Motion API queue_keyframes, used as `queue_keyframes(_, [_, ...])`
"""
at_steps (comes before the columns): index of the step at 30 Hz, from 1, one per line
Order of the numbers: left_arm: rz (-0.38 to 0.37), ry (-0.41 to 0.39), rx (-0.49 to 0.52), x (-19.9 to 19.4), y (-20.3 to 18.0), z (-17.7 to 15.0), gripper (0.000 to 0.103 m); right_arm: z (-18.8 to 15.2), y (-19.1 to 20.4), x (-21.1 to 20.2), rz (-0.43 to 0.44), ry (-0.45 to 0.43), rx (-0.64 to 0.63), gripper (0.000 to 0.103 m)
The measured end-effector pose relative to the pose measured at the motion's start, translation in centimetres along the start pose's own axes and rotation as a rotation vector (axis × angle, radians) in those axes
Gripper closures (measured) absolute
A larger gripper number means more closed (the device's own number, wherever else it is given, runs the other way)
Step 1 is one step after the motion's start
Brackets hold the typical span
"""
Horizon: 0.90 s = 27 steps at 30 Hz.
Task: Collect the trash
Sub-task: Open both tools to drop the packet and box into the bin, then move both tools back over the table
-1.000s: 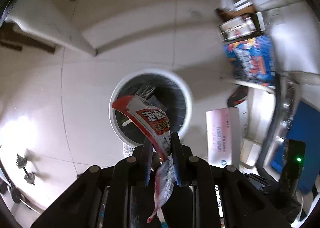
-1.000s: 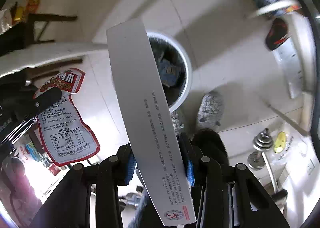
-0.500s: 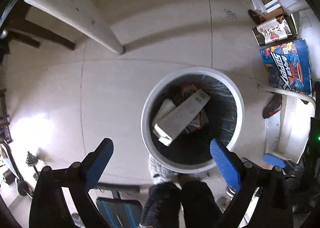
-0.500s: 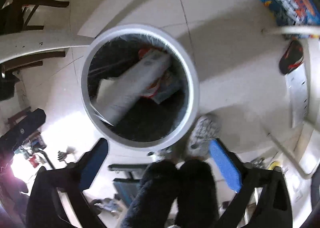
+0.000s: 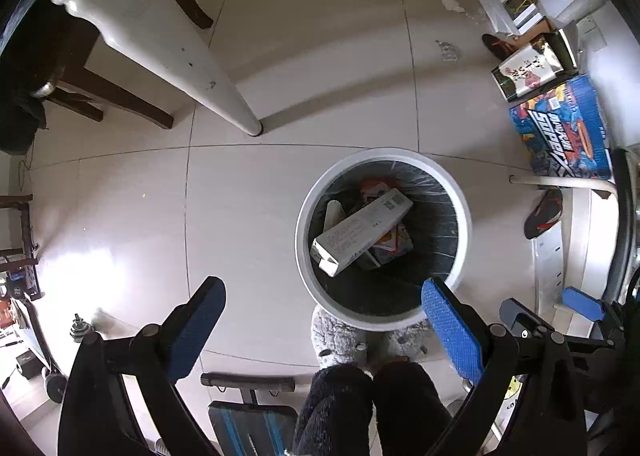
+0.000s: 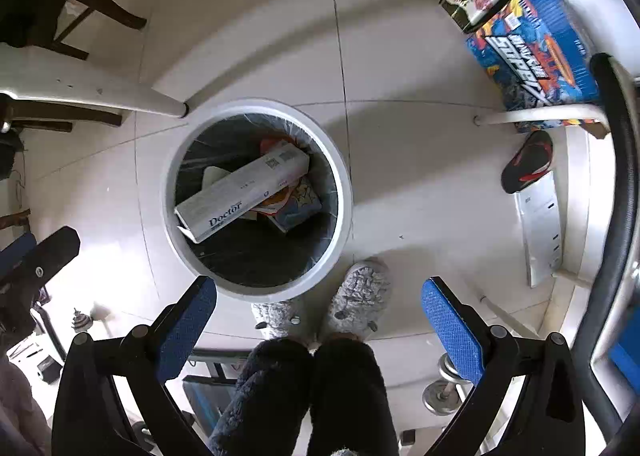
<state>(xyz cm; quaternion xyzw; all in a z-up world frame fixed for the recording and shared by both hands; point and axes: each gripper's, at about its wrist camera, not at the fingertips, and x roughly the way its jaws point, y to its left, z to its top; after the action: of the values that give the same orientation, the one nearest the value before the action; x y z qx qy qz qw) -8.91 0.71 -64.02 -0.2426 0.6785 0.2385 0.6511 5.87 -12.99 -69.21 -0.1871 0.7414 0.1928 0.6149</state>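
Note:
A round white trash bin (image 5: 466, 216) (image 6: 344, 192) with a black liner stands on the tiled floor below both grippers. Inside it a long white carton (image 5: 362, 230) (image 6: 244, 190) lies slanted over a red snack wrapper (image 5: 370, 185) (image 6: 269, 144) and other colourful packets. My left gripper (image 5: 322, 322) hangs above the floor left of the bin, open and empty, its right pad over the bin's near rim. My right gripper (image 6: 318, 318) is open and empty too, above the bin's near rim and the person's grey slippers (image 6: 360, 296).
A white table leg (image 5: 180, 64) (image 6: 120, 96) reaches the floor near the bin. Boxes, among them a blue printed one (image 5: 560, 128) (image 6: 532, 48), line the right side. A black-and-red slipper (image 6: 528, 162), dumbbells (image 6: 444, 384) and the person's dark fuzzy legs (image 5: 372, 408) sit nearby.
Both grippers have opened: the left let go of the red wrapper, the right of the white carton. Both now lie in the bin. The grippers then drifted sideways above it.

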Motion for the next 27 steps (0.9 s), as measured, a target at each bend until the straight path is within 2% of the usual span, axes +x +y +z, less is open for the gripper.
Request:
queue_keyframes(14, [-0.026,-0.041,-0.004,-12.6,0.3,-4.0,0.003,-4.9,0.9,-14.3,0.010,-0.091,-0.016,0.000])
queue_keyframes(20, [-0.039,-0.069,0.029,-19.5,0.6,-5.8,0.003,-7.8,1.3,-22.2,0.028,-0.111,-0.008,0.000])
queue_keyframes(27, [-0.032,-0.123,0.007,-27.3,1.6,-7.0,0.003,-10.3,2.6,-31.1,0.052,-0.147,-0.006,0.000])
